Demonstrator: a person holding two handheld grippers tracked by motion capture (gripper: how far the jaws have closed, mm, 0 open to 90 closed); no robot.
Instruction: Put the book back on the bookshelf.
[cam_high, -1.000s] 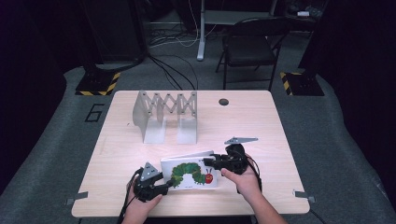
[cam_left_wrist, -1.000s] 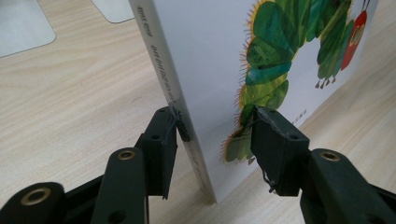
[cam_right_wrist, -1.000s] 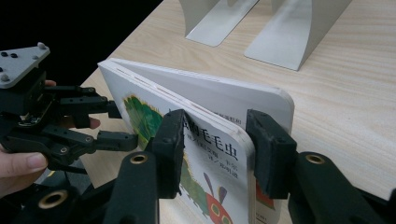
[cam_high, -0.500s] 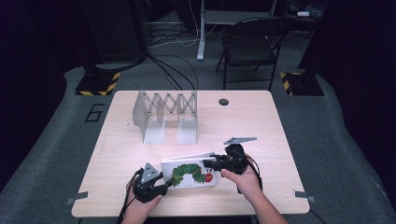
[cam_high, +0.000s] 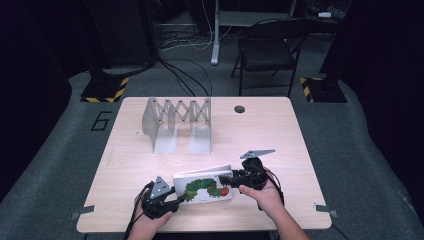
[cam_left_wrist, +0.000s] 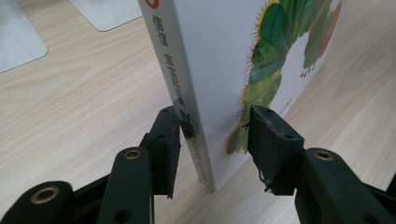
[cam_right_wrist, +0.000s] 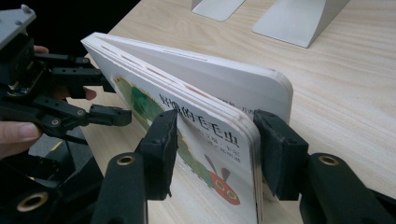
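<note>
surface: wooden table (cam_high: 280, 145) | on it: metal accordion rack (cam_high: 177, 125), caterpillar board book (cam_high: 205, 186)

You see the table (cam_high: 280, 150) brightly lit from above, dark surroundings falling almost to black, a pale glare patch near the metal rack (cam_high: 175, 125), soft short shadows, slightly grainy high view, close gripper views sharp, your book (cam_left_wrist: 224, 56) cover evenly lit.

The book (cam_right_wrist: 205, 135) cover reads "好饿的毛毛虫"; the floor mat (cam_high: 101, 120) seemingly reads "6".
</note>
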